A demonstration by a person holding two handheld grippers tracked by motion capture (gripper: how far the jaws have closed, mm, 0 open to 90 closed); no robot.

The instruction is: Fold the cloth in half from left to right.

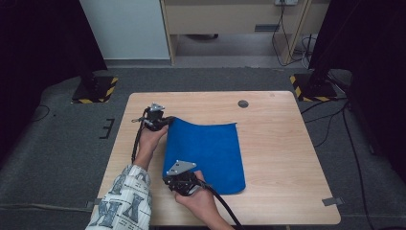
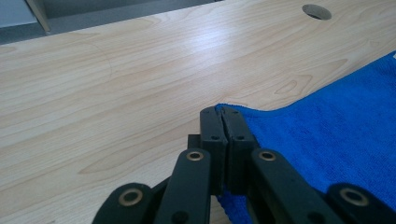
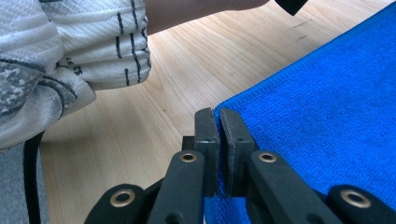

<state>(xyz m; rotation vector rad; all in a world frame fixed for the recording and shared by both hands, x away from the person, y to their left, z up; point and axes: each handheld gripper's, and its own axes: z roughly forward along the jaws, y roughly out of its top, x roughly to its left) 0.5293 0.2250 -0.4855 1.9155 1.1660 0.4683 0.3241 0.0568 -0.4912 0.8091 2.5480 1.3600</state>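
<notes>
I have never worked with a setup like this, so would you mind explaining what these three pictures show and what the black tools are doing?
There is no robot here: a person holds a hand-operated two-jaw gripper in each hand. The high view looks down from above onto a wooden table. On it lies a blue cloth. The left gripper is at the cloth's far left corner and the right gripper at its near left corner. The other two pictures come from small cameras riding on each gripper, looking along its black jaws. In the left gripper view, the jaws are shut on the cloth's corner. In the right gripper view, the jaws pinch the cloth's edge; the patterned sleeve is the person's other arm.
</notes>
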